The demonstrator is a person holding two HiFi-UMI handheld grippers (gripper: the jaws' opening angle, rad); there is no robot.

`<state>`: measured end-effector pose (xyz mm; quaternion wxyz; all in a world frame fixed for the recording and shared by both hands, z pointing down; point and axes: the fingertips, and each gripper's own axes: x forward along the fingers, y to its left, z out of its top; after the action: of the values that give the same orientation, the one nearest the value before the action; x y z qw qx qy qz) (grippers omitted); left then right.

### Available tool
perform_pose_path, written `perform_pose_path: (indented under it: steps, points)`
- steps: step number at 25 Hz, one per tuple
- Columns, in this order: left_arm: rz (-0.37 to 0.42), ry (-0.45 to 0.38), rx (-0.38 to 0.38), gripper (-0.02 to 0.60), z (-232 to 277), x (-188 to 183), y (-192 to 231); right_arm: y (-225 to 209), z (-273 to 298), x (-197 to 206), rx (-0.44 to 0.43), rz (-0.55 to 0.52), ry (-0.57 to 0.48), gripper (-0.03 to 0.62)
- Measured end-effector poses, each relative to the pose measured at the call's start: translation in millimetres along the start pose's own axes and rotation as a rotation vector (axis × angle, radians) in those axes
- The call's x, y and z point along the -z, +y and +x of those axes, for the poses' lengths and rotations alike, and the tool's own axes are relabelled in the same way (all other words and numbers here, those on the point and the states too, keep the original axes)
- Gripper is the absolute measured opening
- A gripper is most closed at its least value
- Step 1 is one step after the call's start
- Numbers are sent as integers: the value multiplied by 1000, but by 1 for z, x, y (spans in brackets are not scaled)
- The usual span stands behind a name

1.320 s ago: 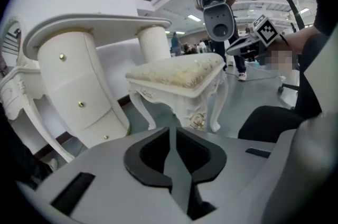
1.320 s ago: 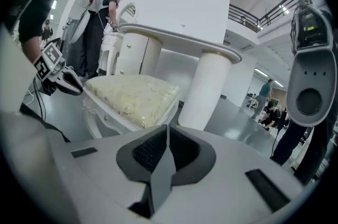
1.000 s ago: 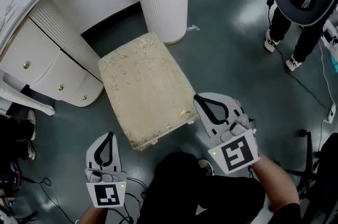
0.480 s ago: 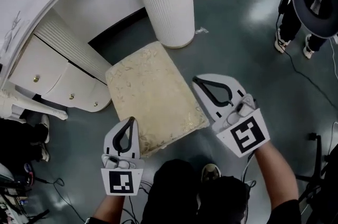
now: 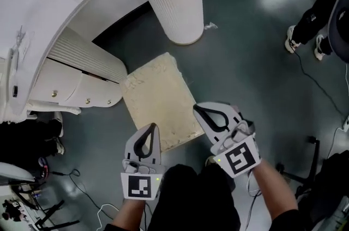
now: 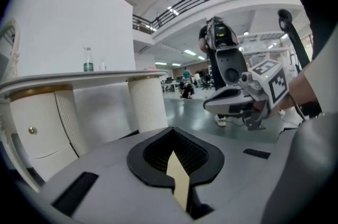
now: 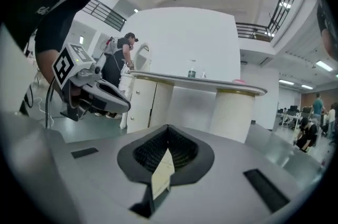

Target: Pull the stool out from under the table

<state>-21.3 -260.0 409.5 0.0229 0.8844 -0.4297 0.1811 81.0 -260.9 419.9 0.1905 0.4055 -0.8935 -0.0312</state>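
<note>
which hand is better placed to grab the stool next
Probably right: the right gripper reaches over the near corner of the stool, while the left gripper only meets its near edge. Both are shut.

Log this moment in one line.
stool: on floor in front of table | left gripper: shut, empty | right gripper: shut, empty

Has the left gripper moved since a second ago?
Yes. The left gripper stood left of the stool, clear of it; now its tip overlaps the stool's near edge, so it shifted toward the stool.
</note>
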Motion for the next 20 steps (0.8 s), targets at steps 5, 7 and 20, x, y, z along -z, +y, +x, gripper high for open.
perform_pose_path:
  steps: [5, 7, 20]
  points:
    - [-63, 44, -26, 5, -23, -60, 5, 14, -9, -74, -25, 105, 18, 6]
    - [-87, 58, -28, 5, -35, -90, 6, 8, -19, -110, -14, 135, 14, 6]
    - [-121, 71, -46, 6, -86, -301, 29, -67, -82, -319, 47, 248, -34, 6]
